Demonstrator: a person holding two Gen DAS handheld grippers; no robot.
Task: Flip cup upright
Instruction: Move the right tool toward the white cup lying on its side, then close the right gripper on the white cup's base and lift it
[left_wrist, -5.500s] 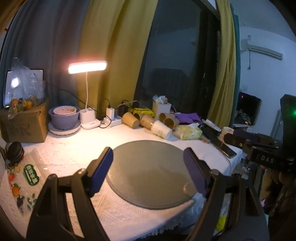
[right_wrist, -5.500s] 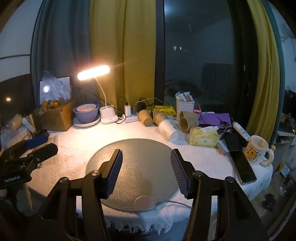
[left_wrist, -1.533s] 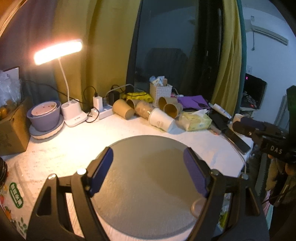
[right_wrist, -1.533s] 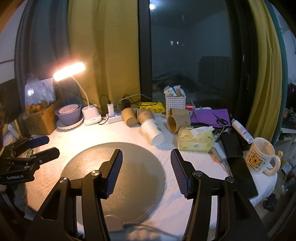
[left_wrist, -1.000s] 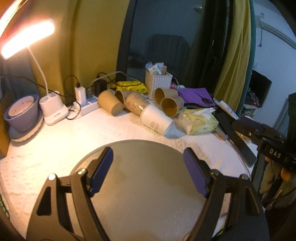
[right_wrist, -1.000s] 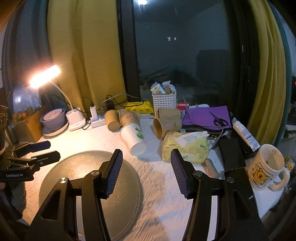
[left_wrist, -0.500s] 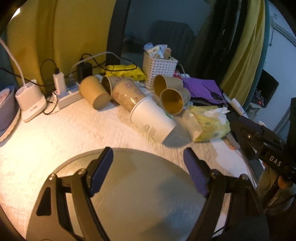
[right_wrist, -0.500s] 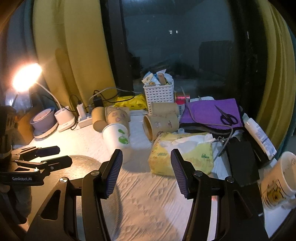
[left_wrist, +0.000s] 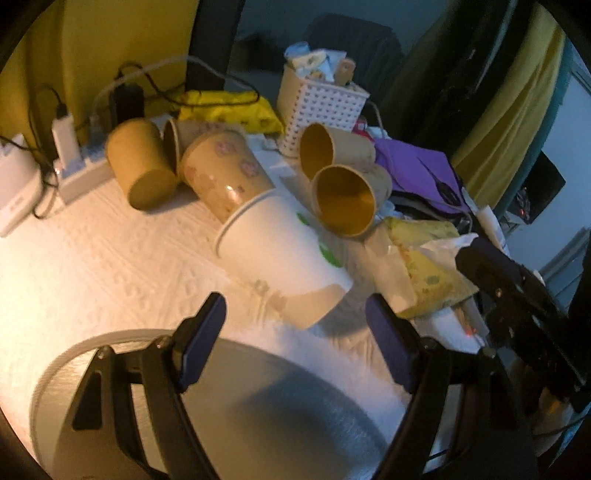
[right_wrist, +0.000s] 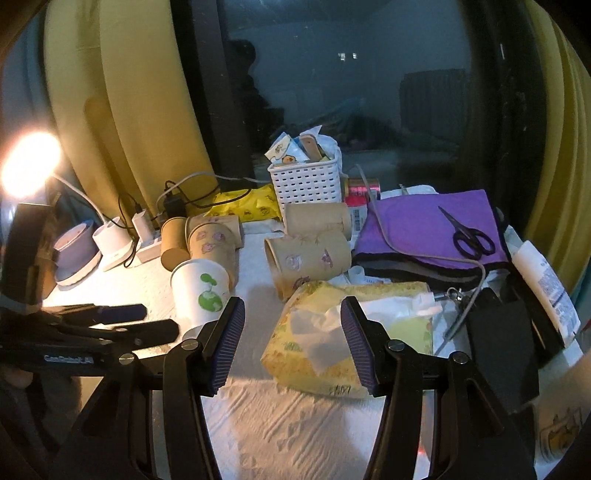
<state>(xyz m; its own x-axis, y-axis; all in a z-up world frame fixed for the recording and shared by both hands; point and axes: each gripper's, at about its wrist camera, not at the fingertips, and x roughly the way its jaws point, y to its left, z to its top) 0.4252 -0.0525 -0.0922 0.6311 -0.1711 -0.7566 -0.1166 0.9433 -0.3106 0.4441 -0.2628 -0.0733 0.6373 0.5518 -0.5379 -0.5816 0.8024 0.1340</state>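
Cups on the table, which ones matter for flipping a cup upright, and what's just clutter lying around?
For the job:
white cup, on its side, nearest the left gripper
brown cups, also lying down
right gripper

Just lying about:
tissue pack
white basket
scissors
purple cloth
grey mat

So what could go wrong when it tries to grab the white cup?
The white cup lies on its side against a flowered cup and near two brown cups, so the open left gripper could knock them rolling. Its thin paper wall might crumple if squeezed hard. The tissue pack sits close, leaving little room to tip it up.
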